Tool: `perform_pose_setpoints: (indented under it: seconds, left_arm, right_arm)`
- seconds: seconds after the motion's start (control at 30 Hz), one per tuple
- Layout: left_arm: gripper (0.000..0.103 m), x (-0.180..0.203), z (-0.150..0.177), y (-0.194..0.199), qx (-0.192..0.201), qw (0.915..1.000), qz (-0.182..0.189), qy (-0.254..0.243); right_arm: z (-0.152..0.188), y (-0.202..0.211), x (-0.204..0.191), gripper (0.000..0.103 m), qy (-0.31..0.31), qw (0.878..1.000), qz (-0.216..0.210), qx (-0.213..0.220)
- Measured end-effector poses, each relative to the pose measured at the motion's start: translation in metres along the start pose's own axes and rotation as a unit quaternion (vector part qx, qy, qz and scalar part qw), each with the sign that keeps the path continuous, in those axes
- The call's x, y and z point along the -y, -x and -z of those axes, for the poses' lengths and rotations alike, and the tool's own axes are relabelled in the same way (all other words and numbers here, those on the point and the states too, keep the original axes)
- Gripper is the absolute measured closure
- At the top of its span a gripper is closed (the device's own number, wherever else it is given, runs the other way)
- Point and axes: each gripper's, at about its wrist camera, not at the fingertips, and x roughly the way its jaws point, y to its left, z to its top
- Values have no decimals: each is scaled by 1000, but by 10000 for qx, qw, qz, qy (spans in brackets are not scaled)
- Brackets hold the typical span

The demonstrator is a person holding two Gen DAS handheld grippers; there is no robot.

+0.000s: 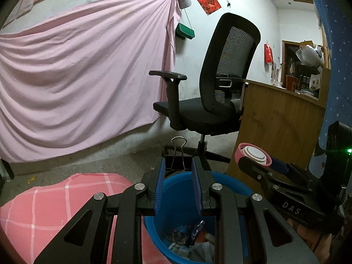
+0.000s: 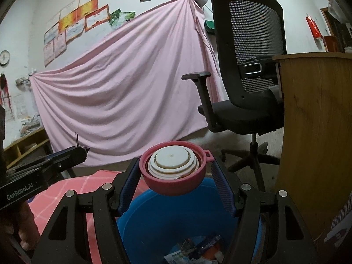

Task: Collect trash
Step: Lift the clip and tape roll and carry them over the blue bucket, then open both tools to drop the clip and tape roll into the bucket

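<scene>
While both hover over the bucket (image 1: 231, 182), left gripper (image 1: 178, 167) clamps binder clip (image 1: 178, 154) (right gripper (image 2: 173, 173) grips pink lid (image 2: 173, 169)).

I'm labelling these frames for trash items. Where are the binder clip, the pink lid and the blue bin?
binder clip (image 1: 178, 161), left wrist view, on its black body between the tool's pads.
pink lid (image 2: 175, 181), right wrist view, on its pink outer wall.
blue bin (image 1: 231, 182), left wrist view, on its far rim.

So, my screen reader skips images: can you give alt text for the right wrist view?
The right gripper holds a pink lid above a blue bin containing trash, with a black office chair and a pink sheet behind.
</scene>
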Motion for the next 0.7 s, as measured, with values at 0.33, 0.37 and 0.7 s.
perform_pose_setpoints:
  seconds: [0.33,0.37,0.7]
  left_arm:
    - [81,-4,2,-4,-125,9999,4,87]
    - [80,-5,3,-4,-132,9999,-2,93]
    - [72,-7,2,-4,-139,9998,-21,119]
  right_arm:
    - [0,-2,1,38,16,10000,33,-25]
    - [0,-2,2,38,13,10000,35,-36]
    - [0,-2,3,38,-13,10000,70,-23]
